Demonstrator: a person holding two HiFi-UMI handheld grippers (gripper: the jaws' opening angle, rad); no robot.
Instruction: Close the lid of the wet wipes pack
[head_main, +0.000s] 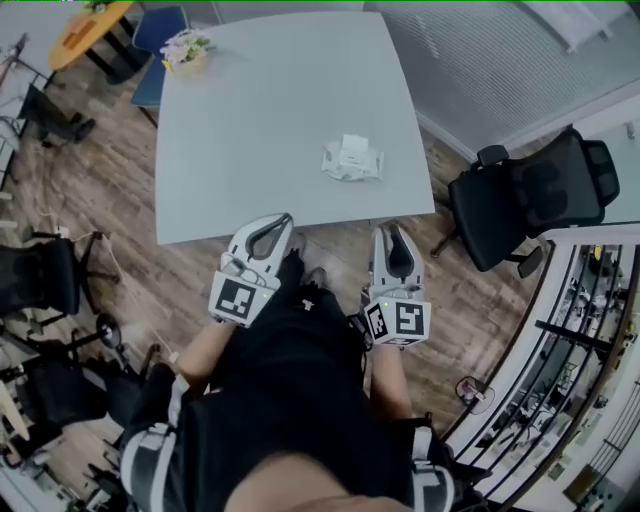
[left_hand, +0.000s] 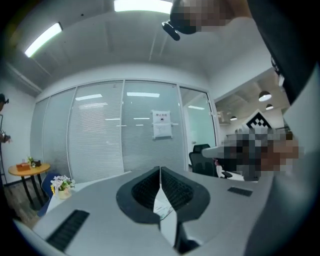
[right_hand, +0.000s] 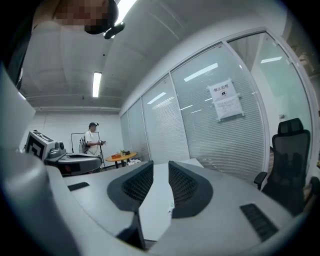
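Head view first, and we see the wet wipes pack (head_main: 352, 160) lying on the grey table (head_main: 250, 130) with its white lid flap apparently raised. It sits ahead of both tools and well apart from them, a touch nearer the right gripper (head_main: 393, 232) than the left gripper (head_main: 280, 225). Both hang close to our body, short of the table's near edge.

Left gripper view now: the jaws are pressed together tip to tip and clamp nothing. Through the slit below the tips a sliver of something white with print shows (left_hand: 163, 205), probably the pack, far ahead and untouched.

Right gripper view: the jaws stand apart with only bare tabletop between them, so this tool is empty.

So where could it go wrong? The pack looks light and lies loose, so we judge that a push on the lid from one tool alone could skate it across the table instead of snapping it down. The parted right jaws could also hook the flap's edge and lift the pack. If a wipe pokes out of the opening, which we cannot tell from here, the lid may not latch.
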